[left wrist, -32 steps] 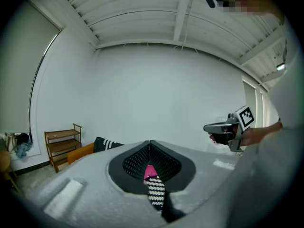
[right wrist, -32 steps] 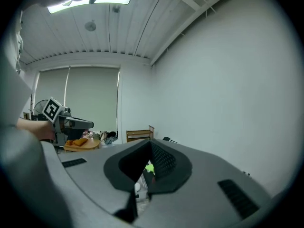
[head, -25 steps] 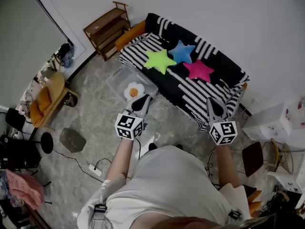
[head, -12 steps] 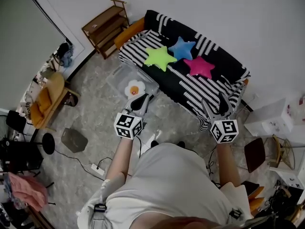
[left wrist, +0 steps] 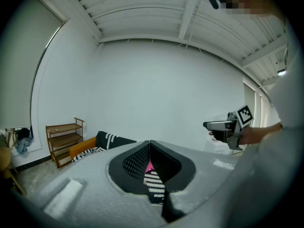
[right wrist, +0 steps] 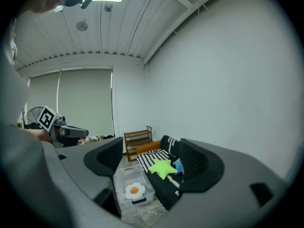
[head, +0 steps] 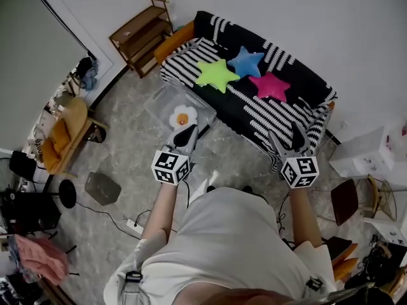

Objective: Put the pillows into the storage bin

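Note:
Three star pillows lie on the black-and-white striped sofa (head: 280, 116): green (head: 217, 75), blue (head: 247, 62) and pink (head: 269, 86). In front of the sofa, on the floor, stands a clear storage bin (head: 162, 100) with a fried-egg pillow (head: 183, 117) in it. My left gripper (head: 189, 132) hangs shut and empty above the bin's near end. My right gripper (head: 285, 132) is held over the sofa's near right corner; its jaws are opening with nothing between them. In the right gripper view, the green star (right wrist: 161, 167) and the bin (right wrist: 124, 176) show between the jaws.
A wooden shelf (head: 141, 33) stands left of the sofa, with an orange cushion (head: 173, 43) at the sofa's left end. A round wooden table (head: 63, 129) sits at the left, a grey box (head: 102, 187) and a power strip (head: 133, 226) on the floor, white cabinets (head: 359, 157) at the right.
My right gripper's jaws have gone from shut to wide apart. The view has crept slightly toward the sofa. My left gripper stays shut in the same place.

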The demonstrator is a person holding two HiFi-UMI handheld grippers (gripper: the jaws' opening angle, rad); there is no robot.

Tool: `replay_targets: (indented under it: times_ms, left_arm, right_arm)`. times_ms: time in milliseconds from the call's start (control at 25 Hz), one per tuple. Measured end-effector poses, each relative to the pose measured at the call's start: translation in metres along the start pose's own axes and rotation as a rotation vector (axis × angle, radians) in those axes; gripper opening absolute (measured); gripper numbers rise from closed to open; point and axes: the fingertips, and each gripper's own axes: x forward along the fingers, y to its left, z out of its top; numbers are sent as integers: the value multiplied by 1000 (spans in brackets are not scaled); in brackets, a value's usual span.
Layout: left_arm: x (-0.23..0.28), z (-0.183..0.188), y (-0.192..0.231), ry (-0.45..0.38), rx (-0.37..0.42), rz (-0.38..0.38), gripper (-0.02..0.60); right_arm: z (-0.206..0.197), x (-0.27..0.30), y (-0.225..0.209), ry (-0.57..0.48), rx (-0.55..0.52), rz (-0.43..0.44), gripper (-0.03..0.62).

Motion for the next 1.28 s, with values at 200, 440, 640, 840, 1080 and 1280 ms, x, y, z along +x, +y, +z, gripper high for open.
replay_targets:
  times_ms: [200, 440, 640, 840, 1080, 1280]
  left_arm:
    - [-6, -5, 14, 3, 3, -20, 17]
    - [-7, -14, 25, 17, 3, -40, 17]
    - [-4, -16, 36, 23, -4, -37, 17]
    - [11, -16, 51, 25, -17, -12, 17]
    - [59, -11, 75, 49, -8, 5, 17]
    - [121, 5, 94, 53, -15, 15, 17]
  right_arm:
    - [-5, 2, 12, -7, 16, -30, 362]
    - [-16, 7, 21, 5, 30, -52, 362]
    - [-21, 19, 23, 19, 42, -49, 362]
    - [-24, 43, 15, 34, 44, -30, 361]
    - [-21, 102, -17, 45, 41, -1, 362]
    - [-16, 164, -53, 68, 45, 34, 360]
